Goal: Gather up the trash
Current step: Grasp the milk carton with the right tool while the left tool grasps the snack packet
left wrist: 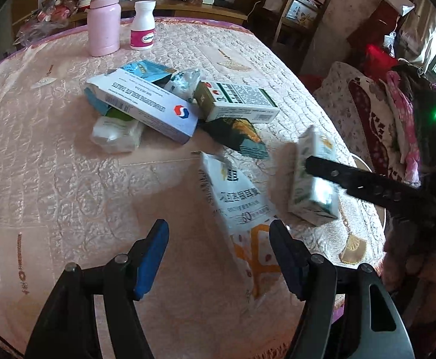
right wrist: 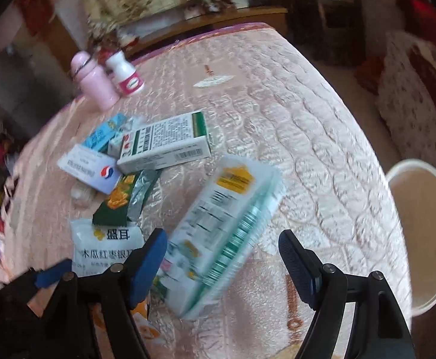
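Mostly undone: from the left wrist view, medicine boxes [left wrist: 146,104] and wrappers lie heaped on the pink quilted table [left wrist: 53,164], nearer than the pink bottle [left wrist: 102,19]. The left gripper [left wrist: 218,257] is spread, a white food packet [left wrist: 239,206] between its pads, not pinched. Beyond it, the right gripper [left wrist: 322,173] overlaps a green-and-white carton [left wrist: 313,179].

From the right wrist view, that carton [right wrist: 224,230] is blurred, tilted, loose between spread blue pads [right wrist: 149,263]. A white bin [right wrist: 427,233] stands past the table edge, seemingly empty.
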